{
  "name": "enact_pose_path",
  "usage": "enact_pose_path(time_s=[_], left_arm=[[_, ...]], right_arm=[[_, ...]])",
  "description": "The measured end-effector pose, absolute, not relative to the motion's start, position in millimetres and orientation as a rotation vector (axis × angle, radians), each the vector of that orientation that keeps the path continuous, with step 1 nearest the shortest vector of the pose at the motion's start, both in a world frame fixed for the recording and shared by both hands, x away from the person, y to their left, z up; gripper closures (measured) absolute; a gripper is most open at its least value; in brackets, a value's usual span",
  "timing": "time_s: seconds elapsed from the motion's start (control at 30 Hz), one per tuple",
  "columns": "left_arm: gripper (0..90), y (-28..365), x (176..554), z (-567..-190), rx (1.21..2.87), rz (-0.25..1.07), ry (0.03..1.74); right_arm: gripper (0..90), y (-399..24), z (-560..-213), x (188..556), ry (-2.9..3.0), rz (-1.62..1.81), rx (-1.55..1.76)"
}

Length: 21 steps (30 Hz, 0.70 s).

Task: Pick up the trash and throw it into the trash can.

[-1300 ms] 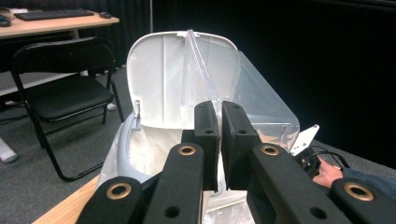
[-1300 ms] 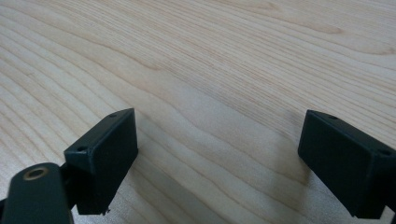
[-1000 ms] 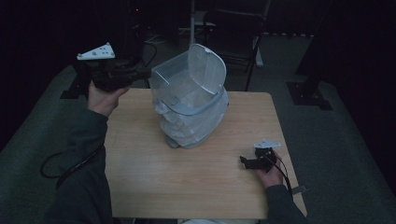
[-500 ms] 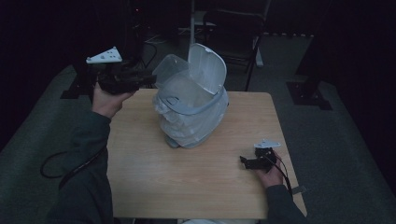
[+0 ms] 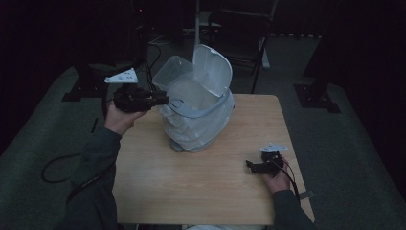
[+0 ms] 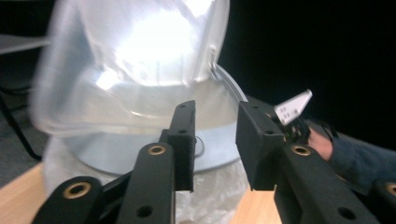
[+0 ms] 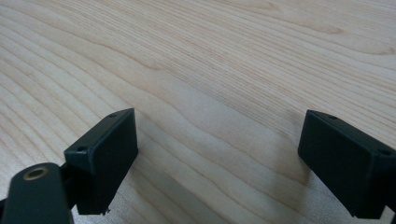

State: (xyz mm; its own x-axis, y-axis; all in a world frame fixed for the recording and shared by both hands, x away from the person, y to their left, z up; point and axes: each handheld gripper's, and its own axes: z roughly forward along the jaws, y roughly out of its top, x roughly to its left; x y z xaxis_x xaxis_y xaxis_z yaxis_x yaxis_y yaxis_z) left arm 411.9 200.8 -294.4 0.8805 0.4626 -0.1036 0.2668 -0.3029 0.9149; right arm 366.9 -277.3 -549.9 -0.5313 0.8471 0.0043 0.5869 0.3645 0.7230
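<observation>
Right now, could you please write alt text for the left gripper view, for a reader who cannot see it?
The left gripper points its two black jaws, slightly apart, at the grey rim of a pale bin with its lid raised. Nothing is between the jaws. The bin stands on a wooden table.

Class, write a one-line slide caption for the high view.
Left hand-held gripper at the rim of a lined white bin; right hand-held gripper rests open on table.

Pretty dim room from where I'm sitting: light wooden square table [image 5: 191,191] on grey carpet floor [image 5: 354,143], dark metal-framed chair [image 5: 246,33] behind it, black stand bases [image 5: 316,93] either side.
</observation>
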Motion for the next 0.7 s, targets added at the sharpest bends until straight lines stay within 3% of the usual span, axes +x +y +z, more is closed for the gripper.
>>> enact_pose_path(time_s=[0.1, 0.3, 0.7], left_arm=[[71.7, 193.9, 416.6, -296.7, 1.953, 0.268, 0.583], [68.8, 205.7, 424.4, -287.7, 1.873, 0.368, 0.695], [63.1, 215.3, 436.8, -284.2, 1.824, 0.403, 0.768]], right_arm=[[11.2, -277.2, -550.0, 366.9, 2.261, 0.971, 1.255], [11.2, -277.3, -550.0, 367.0, 2.261, 0.971, 1.254], [11.2, -277.3, -550.0, 367.0, 2.261, 0.971, 1.254]])
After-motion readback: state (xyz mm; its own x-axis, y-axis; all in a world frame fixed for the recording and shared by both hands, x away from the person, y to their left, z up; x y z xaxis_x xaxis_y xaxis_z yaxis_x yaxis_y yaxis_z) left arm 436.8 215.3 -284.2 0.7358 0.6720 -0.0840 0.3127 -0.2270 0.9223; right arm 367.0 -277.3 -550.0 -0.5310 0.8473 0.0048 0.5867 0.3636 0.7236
